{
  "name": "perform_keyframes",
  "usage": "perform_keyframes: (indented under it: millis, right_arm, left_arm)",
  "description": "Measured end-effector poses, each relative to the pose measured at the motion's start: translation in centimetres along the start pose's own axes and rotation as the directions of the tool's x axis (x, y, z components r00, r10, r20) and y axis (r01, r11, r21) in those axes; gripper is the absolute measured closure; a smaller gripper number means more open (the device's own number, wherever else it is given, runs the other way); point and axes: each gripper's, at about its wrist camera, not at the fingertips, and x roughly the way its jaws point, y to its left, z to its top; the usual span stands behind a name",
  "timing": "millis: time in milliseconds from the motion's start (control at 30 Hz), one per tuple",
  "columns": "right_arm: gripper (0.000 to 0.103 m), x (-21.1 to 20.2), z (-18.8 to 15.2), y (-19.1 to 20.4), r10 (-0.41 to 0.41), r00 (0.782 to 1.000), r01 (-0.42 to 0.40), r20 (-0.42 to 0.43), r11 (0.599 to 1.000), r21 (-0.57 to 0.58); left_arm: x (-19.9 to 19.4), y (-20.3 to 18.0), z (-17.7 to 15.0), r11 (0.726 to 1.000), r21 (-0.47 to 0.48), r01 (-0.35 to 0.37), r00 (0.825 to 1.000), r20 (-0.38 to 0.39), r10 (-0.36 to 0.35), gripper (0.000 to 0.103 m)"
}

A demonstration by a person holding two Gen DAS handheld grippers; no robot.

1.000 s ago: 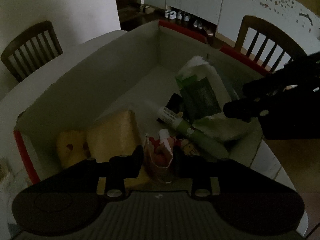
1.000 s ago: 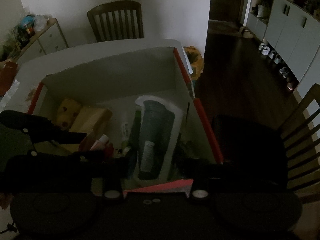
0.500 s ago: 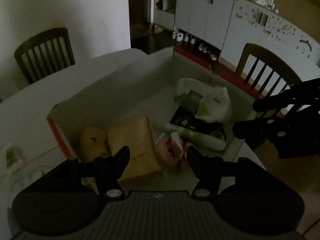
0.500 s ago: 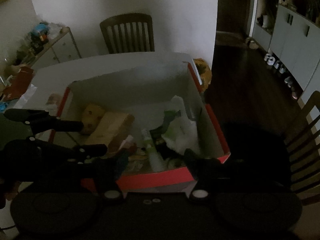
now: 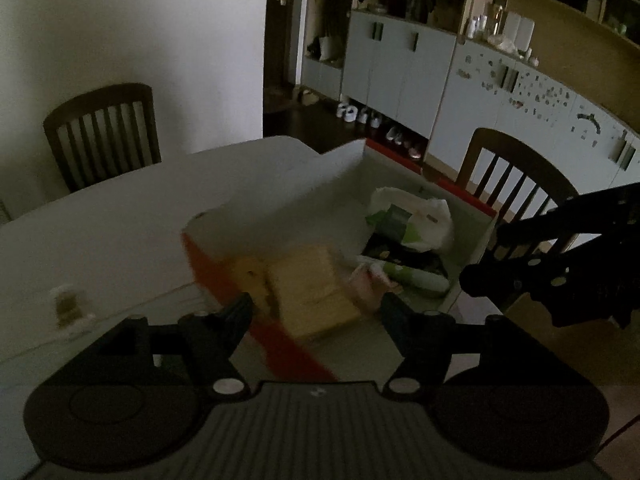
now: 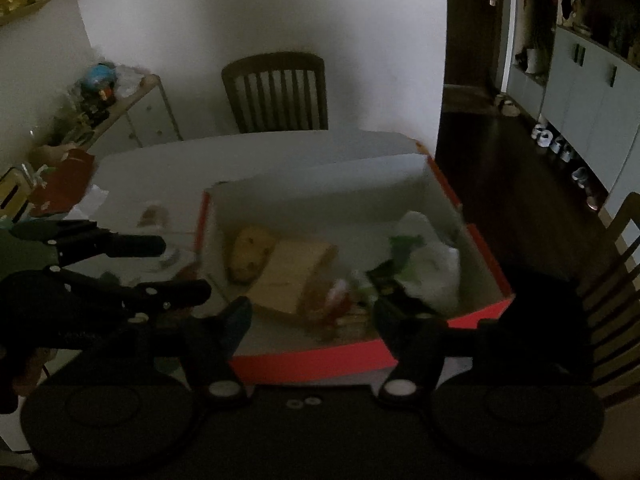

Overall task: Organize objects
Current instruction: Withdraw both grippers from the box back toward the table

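Note:
A red cardboard box (image 5: 280, 344) with white inner walls stands on the white table (image 5: 120, 220). Inside lie a yellow soft item (image 5: 250, 276), a tan block (image 5: 312, 292), a pink packet (image 5: 368, 280), a green-and-white tube (image 5: 412, 276) and a white plastic bag (image 5: 424, 216). My left gripper (image 5: 316, 312) hovers open over the box's near left corner, holding nothing. My right gripper (image 6: 314, 314) is open above the red front wall of the box (image 6: 312, 360), also with nothing in it. Each gripper shows in the other's view: the right gripper (image 5: 486, 256) and the left gripper (image 6: 182, 269).
Wooden chairs stand behind the table (image 5: 104, 132) and to its right (image 5: 516, 176). A small pale object (image 5: 66, 304) lies on the table left of the box. A cluttered drawer unit (image 6: 132, 120) and a red bag (image 6: 64, 184) are at the far left. Grey cabinets (image 5: 400, 60) line the back wall.
Both grippers have drawn back and upward out of the box. The left gripper, close around the pink packet a second ago, has spread apart and left it in the box.

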Motion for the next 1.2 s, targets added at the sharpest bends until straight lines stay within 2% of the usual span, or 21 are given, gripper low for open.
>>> perform_keyframes:
  millis: [200,333,467,667,800,967,1200]
  right_arm:
    - [0.029,0.0,0.0,5.0,0.018,1.000,-0.017,0.015,1.000,-0.026]
    - [0.025,0.8,-0.1,8.4,0.051,0.999,-0.050,0.014,0.998,-0.040]
    - [0.023,2.1,-0.2,11.5,0.057,0.998,-0.056,0.007,0.997,-0.057]
    - [0.022,4.1,-0.3,14.7,0.026,1.000,-0.026,0.001,0.998,-0.059]
    - [0.022,5.8,-0.2,16.3,0.017,1.000,-0.018,-0.016,0.998,-0.057]
    - [0.022,7.8,0.2,17.8,0.001,0.999,-0.004,-0.034,0.997,-0.081]
    - [0.022,11.5,0.9,19.1,-0.027,0.998,0.021,-0.057,0.994,-0.109]
  left_arm:
    - [-3.2,3.9,-1.3,1.000,-0.008,-0.003,0.999,0.038,0.004,0.025]
    - [-4.7,6.9,-2.2,0.999,-0.029,-0.032,0.998,0.051,0.033,0.019]
    - [-5.4,9.9,-3.3,0.997,-0.055,-0.051,0.998,0.039,0.053,0.019]
    - [-5.7,14.3,-4.8,0.992,-0.096,-0.077,0.997,0.020,0.079,0.012]
    - [-5.5,17.0,-5.4,0.987,-0.131,-0.098,0.995,0.011,0.100,0.001]
    - [-4.4,19.6,-5.6,0.977,-0.164,-0.133,0.991,0.005,0.135,0.001]
    - [-0.9,22.3,-5.0,0.953,-0.190,-0.236,0.972,-0.041,0.233,0.000]
